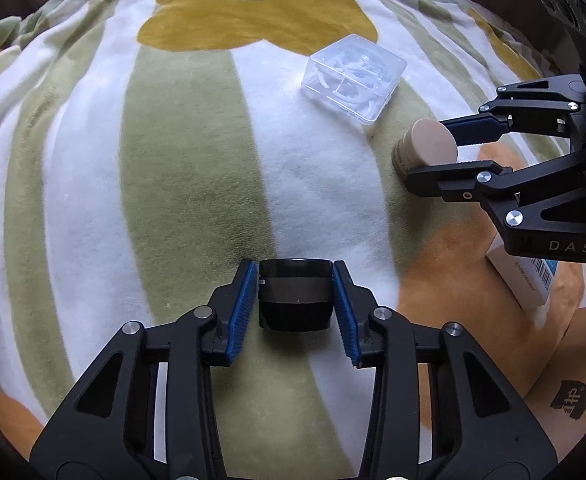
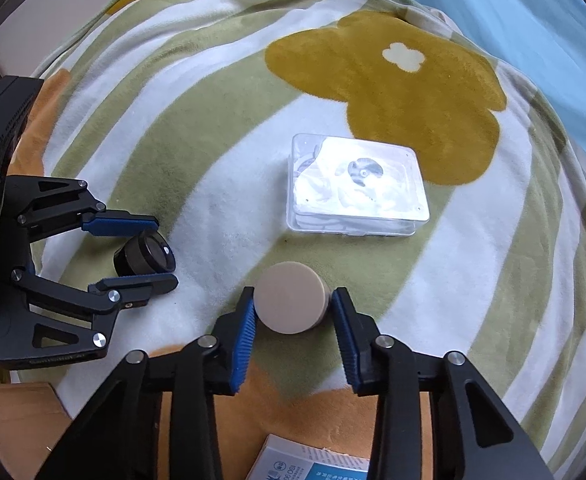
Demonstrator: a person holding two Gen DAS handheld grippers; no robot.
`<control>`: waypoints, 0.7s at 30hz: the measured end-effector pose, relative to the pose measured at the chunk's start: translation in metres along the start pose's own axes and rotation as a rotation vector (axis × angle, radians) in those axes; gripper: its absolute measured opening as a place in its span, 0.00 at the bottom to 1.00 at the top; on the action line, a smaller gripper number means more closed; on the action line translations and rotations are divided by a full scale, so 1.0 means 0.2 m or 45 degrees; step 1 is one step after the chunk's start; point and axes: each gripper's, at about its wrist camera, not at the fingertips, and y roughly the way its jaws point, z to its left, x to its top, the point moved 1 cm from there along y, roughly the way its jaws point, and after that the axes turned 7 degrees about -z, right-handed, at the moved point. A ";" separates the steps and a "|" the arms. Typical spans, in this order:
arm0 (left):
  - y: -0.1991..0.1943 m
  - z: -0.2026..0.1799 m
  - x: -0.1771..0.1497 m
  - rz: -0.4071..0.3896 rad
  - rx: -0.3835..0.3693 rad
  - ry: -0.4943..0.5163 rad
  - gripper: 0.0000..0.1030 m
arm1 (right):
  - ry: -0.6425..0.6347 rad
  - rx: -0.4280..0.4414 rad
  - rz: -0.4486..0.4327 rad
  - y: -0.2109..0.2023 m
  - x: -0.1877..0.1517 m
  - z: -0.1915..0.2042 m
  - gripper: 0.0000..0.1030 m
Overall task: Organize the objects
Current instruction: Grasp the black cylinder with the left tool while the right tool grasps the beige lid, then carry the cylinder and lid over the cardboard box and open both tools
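Observation:
A black cylindrical lens-like piece (image 1: 294, 295) lies on the striped blanket between the fingers of my left gripper (image 1: 295, 300); the blue pads stand close on both sides, with narrow gaps. It also shows in the right wrist view (image 2: 145, 258), inside the left gripper (image 2: 165, 250). A beige round jar (image 2: 291, 298) lies between the fingers of my right gripper (image 2: 293, 316), pads close but apart. The left wrist view shows the jar (image 1: 429, 144) and right gripper (image 1: 425, 150) at the right.
A clear plastic box (image 1: 353, 78) with small white parts sits further back on the blanket (image 1: 173, 160); it also shows in the right wrist view (image 2: 357, 186). A white and blue carton (image 1: 533, 280) lies near the right gripper. A cardboard piece (image 2: 9, 420) is at lower left.

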 end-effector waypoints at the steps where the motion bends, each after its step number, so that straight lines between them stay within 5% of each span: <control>1: 0.00 0.00 0.00 0.001 -0.004 -0.003 0.31 | -0.001 -0.002 -0.003 0.00 0.00 0.00 0.33; 21: -0.18 -0.02 0.03 -0.048 -0.036 -0.017 0.31 | 0.021 -0.025 -0.050 -0.12 0.04 0.03 0.32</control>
